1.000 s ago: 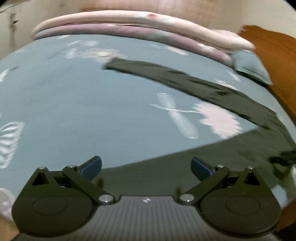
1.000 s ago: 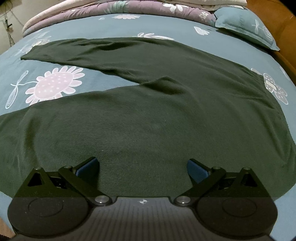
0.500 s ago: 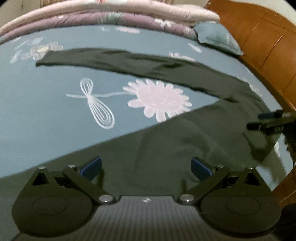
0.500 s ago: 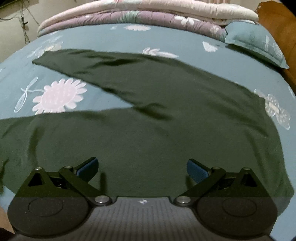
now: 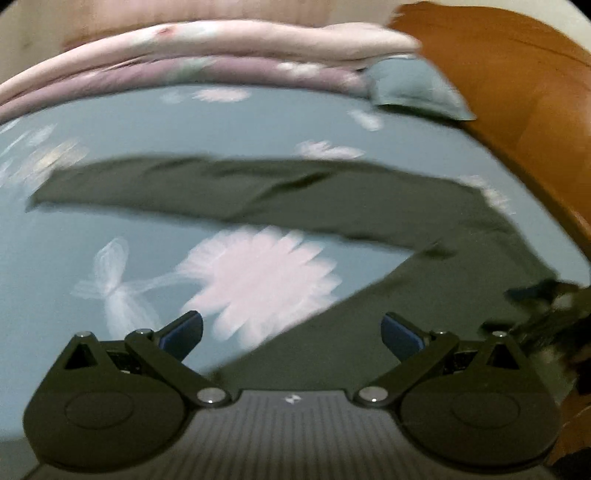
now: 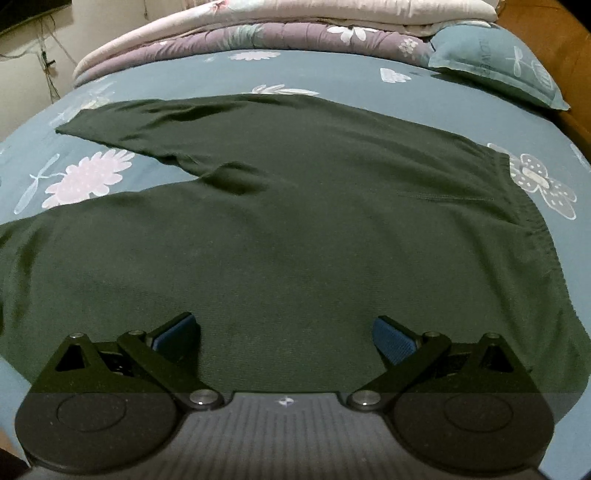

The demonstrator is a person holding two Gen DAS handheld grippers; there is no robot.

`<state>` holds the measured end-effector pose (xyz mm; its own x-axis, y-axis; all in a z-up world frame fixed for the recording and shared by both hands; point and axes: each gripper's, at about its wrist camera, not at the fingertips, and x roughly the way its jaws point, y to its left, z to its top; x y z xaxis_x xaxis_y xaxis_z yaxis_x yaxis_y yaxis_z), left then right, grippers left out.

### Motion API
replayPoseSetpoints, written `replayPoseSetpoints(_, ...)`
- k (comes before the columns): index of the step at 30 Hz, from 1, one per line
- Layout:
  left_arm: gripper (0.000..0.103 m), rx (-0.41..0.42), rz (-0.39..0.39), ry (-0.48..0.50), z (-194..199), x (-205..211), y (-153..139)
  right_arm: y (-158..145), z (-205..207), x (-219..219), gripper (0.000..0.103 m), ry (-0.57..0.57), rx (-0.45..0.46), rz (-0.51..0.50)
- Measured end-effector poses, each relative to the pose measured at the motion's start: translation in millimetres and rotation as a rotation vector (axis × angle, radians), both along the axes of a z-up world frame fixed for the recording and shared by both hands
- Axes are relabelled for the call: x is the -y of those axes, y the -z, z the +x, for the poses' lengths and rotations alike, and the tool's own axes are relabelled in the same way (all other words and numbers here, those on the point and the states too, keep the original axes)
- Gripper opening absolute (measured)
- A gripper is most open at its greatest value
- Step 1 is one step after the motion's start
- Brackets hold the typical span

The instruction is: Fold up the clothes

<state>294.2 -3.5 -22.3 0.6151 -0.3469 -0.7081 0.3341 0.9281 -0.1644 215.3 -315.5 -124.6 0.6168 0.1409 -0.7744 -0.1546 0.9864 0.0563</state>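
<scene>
Dark green trousers (image 6: pixel 314 229) lie spread flat on a blue-grey flowered bedsheet (image 6: pixel 332 74), legs pointing left and the elastic waistband (image 6: pixel 532 218) at the right. My right gripper (image 6: pixel 286 334) hovers open over the near leg, nothing between its blue pads. The left wrist view is blurred by motion. There the far leg (image 5: pixel 207 188) stretches across the sheet and the near leg (image 5: pixel 388 317) runs under my open left gripper (image 5: pixel 291 332). The other gripper's dark tip (image 5: pixel 535 295) shows at the right edge.
Folded pink and purple quilts (image 6: pixel 295 26) are stacked along the far side of the bed. A blue-grey pillow (image 6: pixel 498 62) lies at the far right. An orange wooden headboard (image 5: pixel 517 110) borders the right side. A wall with cables (image 6: pixel 40 66) stands at the far left.
The left gripper keeps sweeping, its view shifting and blurring, now sitting partly over the pink flower beside the near leg. The right gripper drew slightly nearer over the trousers. Both stayed open.
</scene>
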Motion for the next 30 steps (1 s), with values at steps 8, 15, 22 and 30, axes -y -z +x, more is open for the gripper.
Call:
replayPoseSetpoints(8,0.102,-0.013,-0.057,0.144,99,94,0,4,-9,6,0.103,-0.021,0.052,0.012)
replayPoseSetpoints(15,0.102,-0.076,0.034,0.256,127,195,50,6,-16,8,0.103,-0.024,0.098,0.025)
replayPoseSetpoints(22,0.102,-0.059,0.186,0.313,101,214,74,1,-24,19,0.103,-0.080,0.090,0.051)
replayPoseSetpoints(30,0.102,-0.025,0.112,0.224,65,180,33,-46,11,85,0.103,-0.052,0.140,0.128)
